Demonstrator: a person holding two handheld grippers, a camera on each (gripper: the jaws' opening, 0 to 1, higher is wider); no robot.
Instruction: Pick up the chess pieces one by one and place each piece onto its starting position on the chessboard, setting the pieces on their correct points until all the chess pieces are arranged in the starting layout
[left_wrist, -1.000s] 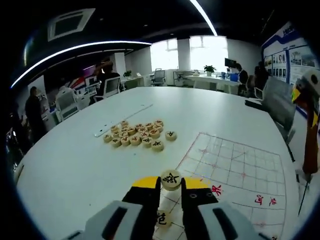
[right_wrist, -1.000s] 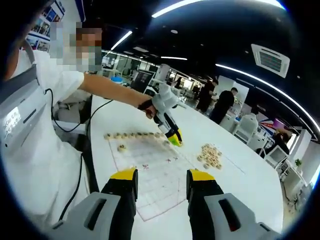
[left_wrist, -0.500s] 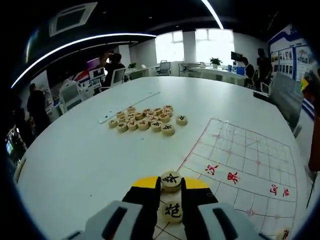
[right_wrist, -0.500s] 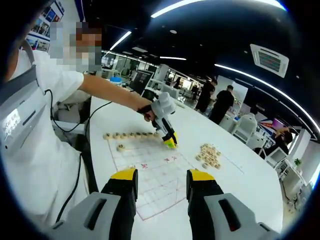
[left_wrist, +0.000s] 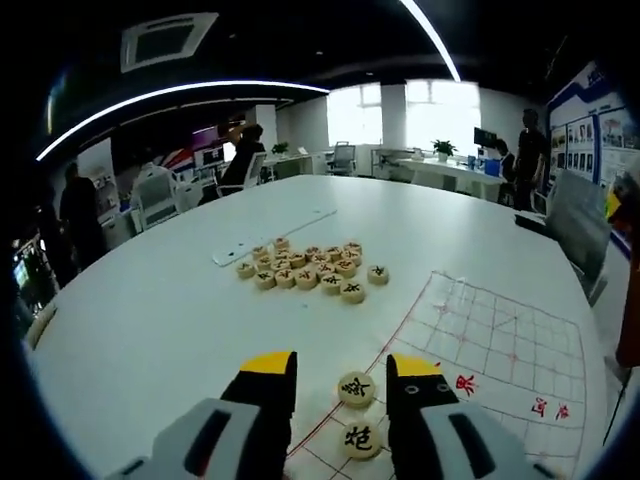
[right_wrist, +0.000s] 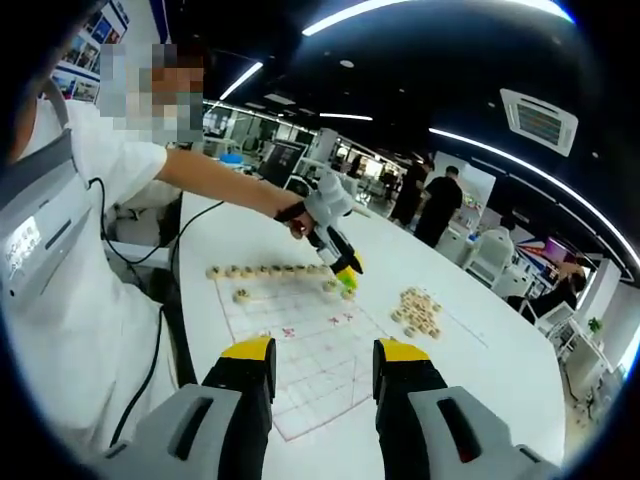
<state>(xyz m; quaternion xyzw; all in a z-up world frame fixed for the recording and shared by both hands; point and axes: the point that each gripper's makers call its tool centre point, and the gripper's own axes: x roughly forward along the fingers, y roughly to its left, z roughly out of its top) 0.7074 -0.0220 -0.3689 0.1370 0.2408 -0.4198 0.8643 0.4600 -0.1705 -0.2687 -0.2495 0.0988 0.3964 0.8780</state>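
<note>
- The left hand-held gripper (left_wrist: 341, 372) has its jaws spread, with nothing between the pads; a piece (left_wrist: 356, 388) stands on the board (left_wrist: 500, 340) between the jaw tips, touching neither as far as the left gripper view shows.
- Just nearer the hand-held gripper sits a second piece (left_wrist: 360, 439), close behind the first. A careless lift or sideways swing of the spread jaws could clip either disc and slide it off its point.
- The first piece lies near the board's edge line; whether it sits squarely on its crossing cannot be told, so it may need a nudge, which risks knocking its neighbour.
- The pile (left_wrist: 312, 270) of unplaced pieces lies well ahead of the left hand-held gripper on the table (left_wrist: 150, 320). The discs touch one another, so closing on one could drag or flip those beside it.
- The right hand-held gripper (right_wrist: 325, 372) is also spread and holds nothing, hanging above the board's near side.
- In the right gripper view a row (right_wrist: 265, 270) of placed pieces runs along the far edge; a cable trailing beside the person could sweep that row if the arm pulls across it.
</note>
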